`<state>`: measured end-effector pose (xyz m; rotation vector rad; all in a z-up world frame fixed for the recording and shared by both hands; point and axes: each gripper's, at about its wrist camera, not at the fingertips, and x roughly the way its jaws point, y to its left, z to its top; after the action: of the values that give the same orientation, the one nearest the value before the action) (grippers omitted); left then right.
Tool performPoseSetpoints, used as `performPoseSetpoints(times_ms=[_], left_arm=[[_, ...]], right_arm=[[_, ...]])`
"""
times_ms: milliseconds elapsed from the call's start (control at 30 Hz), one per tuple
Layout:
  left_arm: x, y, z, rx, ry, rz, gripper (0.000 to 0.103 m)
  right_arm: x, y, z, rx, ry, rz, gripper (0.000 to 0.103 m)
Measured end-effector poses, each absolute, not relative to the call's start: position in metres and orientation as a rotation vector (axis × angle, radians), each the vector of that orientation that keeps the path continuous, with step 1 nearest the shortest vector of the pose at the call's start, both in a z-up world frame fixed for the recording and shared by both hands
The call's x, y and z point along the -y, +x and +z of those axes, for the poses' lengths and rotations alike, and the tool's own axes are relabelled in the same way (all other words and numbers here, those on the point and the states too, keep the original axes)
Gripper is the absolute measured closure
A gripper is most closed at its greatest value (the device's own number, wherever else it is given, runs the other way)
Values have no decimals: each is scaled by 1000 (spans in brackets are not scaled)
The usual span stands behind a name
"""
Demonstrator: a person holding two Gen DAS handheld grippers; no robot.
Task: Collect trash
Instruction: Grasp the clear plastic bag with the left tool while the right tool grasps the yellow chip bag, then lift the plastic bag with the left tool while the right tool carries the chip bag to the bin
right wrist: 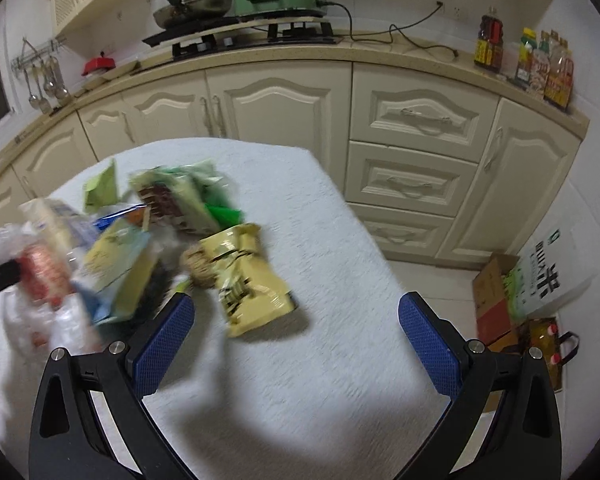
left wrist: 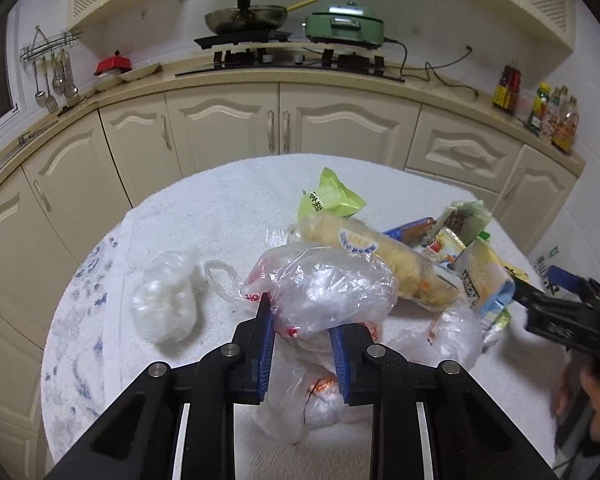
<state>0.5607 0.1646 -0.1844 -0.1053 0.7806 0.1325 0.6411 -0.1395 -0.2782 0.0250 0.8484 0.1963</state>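
A pile of trash lies on the white towel-covered table. My left gripper is shut on a clear plastic bag with red print, its blue pads pressing both sides. A second crumpled clear bag lies apart to the left. Behind are a green packet and a long yellow noodle pack. My right gripper stands wide open over the table, with a yellow snack packet just inside its left finger. One of its fingers reaches the pile's right side in the left wrist view.
Cream cabinets and a counter with a wok and a green electric pot run behind the table. Bottles stand at the right. A cardboard box and bags sit on the floor to the right. A hand shows at lower right.
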Motion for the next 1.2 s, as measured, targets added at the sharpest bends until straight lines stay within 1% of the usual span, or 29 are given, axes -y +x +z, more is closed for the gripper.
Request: performPoseSetpoints(times_ms=[133,167,200,233,267,333,367,400,500,700,933,1033,1100,1133,1167,1200], left_arm=[[-168,552,-180,-743,-129,128,84],[-167,551,-178,-736,-129,131,85],[-168,549,-178,-730,-132,130,87],[-166,546,-176,-718,-136,137,93],[-166,545,-174,-708,-138,145,93],[-164,534,-167,-685,-143,160,94],[-163,526,-163,-678,-148,169,97],[-162,518,-162,-670,-153,176,97],[-152,506,-159,-664,-166,165,97],[-131,473,-157,-664,-146,132,100],[-135,435,-166,-692,-168,128,100],[-136,433,-173,-723,-174,136,99],[-140,437,-172,-726,-200,137,90],[-144,439,-171,-727,-211,150,79],[-147,442,-167,-719,-218,161,59],[-150,444,-164,-704,-221,174,47]], right_arm=[[133,660,-284,-882,27,288,2],[133,665,-284,-885,35,316,6],[133,667,-285,-893,40,333,17],[134,670,-286,-900,65,371,24],[135,671,-288,-904,76,389,36],[136,669,-288,-903,75,435,45],[135,666,-288,-904,78,454,57],[134,663,-287,-907,77,470,72],[129,647,-288,-905,36,473,73],[139,612,-280,-853,88,483,73],[153,565,-266,-814,166,514,73],[152,552,-264,-815,180,528,73],[148,548,-264,-820,174,533,73],[145,546,-264,-816,174,536,73],[144,544,-264,-817,174,539,73],[141,543,-262,-813,177,543,73]])
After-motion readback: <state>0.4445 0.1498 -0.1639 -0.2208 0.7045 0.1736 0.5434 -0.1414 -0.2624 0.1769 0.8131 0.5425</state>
